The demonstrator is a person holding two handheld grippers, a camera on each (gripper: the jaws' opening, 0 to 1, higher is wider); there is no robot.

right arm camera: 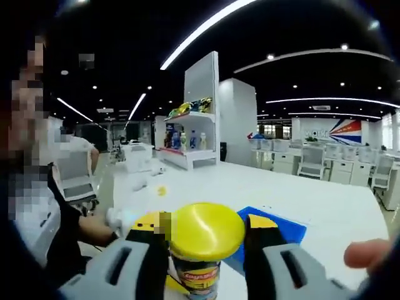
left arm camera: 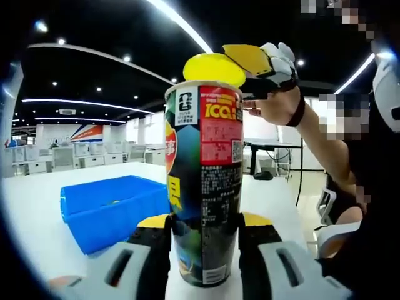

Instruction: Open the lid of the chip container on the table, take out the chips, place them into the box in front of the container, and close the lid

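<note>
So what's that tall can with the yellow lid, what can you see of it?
The can is a tall chip tube with a glossy printed wrap: red label panel, dark green and yellow graphics, small print and a barcode near the base. It stands upright on the white table, beside a blue box. The left tool clamps its lower body. The right tool grips the round yellow plastic lid at the top; whether it's lifted yet is unclear.

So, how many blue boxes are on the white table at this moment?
1. The blue box sits on the table beside the chip container; in the right gripper view it lies behind the yellow lid.
</note>
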